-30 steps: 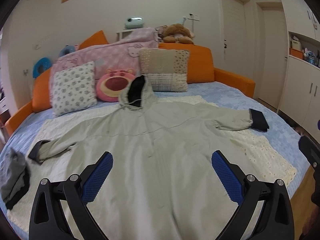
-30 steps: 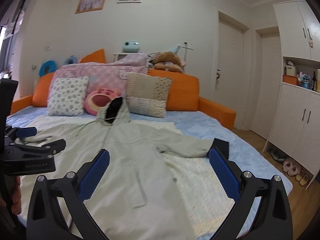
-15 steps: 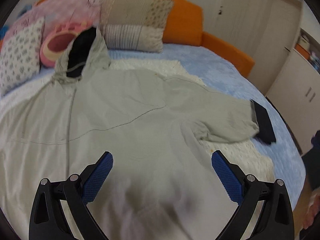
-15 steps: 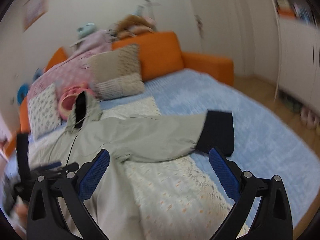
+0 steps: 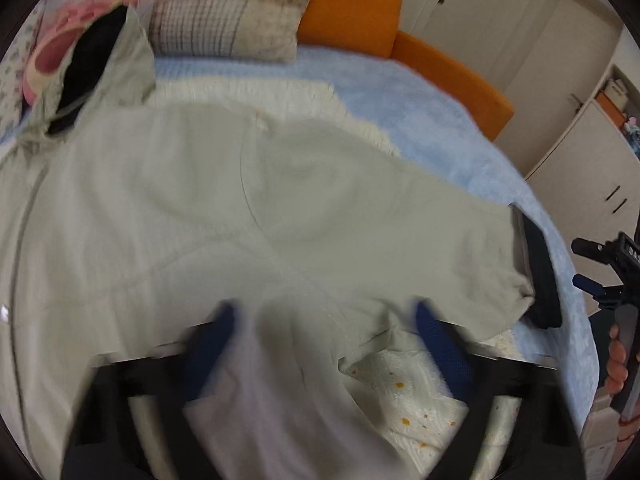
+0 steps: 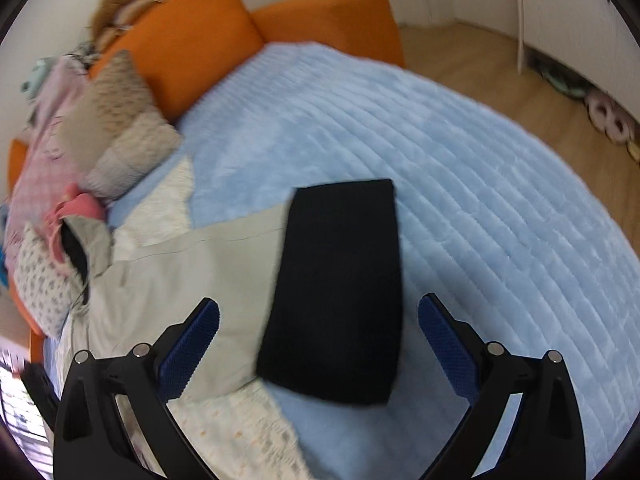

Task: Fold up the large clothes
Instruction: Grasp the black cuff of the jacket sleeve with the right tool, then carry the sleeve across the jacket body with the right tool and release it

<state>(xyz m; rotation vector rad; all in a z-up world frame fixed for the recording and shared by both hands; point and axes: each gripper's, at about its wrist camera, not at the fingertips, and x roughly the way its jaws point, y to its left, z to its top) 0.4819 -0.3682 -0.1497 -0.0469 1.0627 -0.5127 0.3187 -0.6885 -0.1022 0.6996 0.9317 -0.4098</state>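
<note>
A large pale grey-green hooded jacket [image 5: 248, 208] lies spread flat on the bed, hood [image 5: 92, 52] toward the pillows. Its right sleeve [image 5: 460, 248] ends in a black cuff [image 5: 540, 276]. My left gripper [image 5: 324, 344] is open, low over the jacket near the right armpit, blurred by motion. My right gripper [image 6: 318, 344] is open, just above the black cuff [image 6: 340, 292], with the sleeve [image 6: 192, 280] running off to the left. The right gripper also shows at the right edge of the left wrist view [image 5: 608, 272].
A light blue bedspread [image 6: 460, 184] covers the bed, with a white patterned blanket [image 5: 416, 396] under the jacket. Pillows [image 5: 224, 28] and an orange headboard [image 6: 192, 40] are at the back. Wooden floor [image 6: 500, 72], slippers [image 6: 608, 116] and white cupboards [image 5: 588, 160] lie to the right.
Both grippers have moved forward and down toward the jacket's right side. The right gripper has closed in on the black cuff; the left has come low over the armpit area.
</note>
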